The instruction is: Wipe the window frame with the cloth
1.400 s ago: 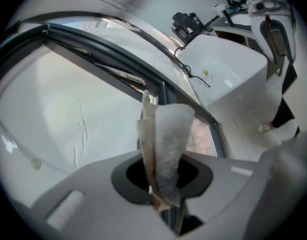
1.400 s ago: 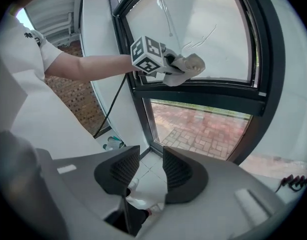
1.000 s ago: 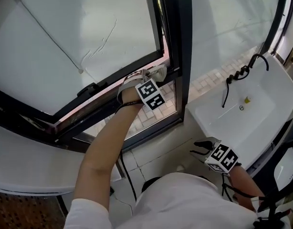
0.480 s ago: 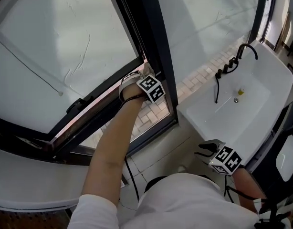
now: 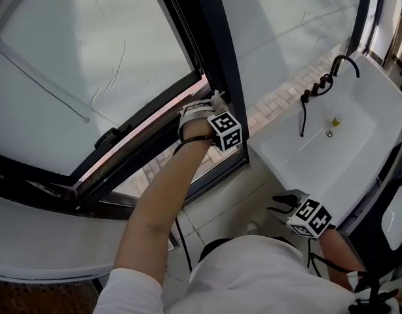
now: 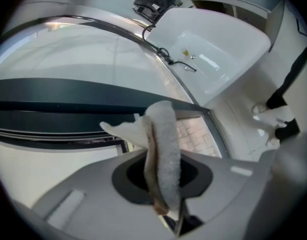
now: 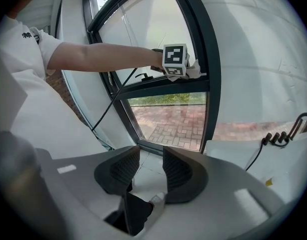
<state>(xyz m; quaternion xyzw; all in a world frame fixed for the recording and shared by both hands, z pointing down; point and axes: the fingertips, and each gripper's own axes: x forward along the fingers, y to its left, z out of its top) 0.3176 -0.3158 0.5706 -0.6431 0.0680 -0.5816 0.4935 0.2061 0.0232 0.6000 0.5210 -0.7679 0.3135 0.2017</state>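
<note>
My left gripper (image 5: pixel 216 103) is shut on a white cloth (image 6: pixel 161 144) and holds it against the dark window frame (image 5: pixel 217 51), at the corner where the horizontal bar meets the upright post. The right gripper view shows that gripper (image 7: pixel 191 70) and the cloth (image 7: pixel 194 70) on the horizontal bar. The folded cloth sticks out past the jaws toward the frame (image 6: pixel 68 104). My right gripper (image 5: pixel 279 205) hangs low beside the sink, open, with nothing between its ribbed pads (image 7: pixel 176 171).
A white sink (image 5: pixel 332 142) with a black tap (image 5: pixel 325 80) stands at the right under the window. A window handle (image 5: pixel 108 138) sits on the lower bar at left. A black cable (image 5: pixel 181 241) hangs along the wall below the frame.
My left gripper with the cloth has slid to the right and slightly down along the frame bar toward the upright post. The right gripper has stayed in place.
</note>
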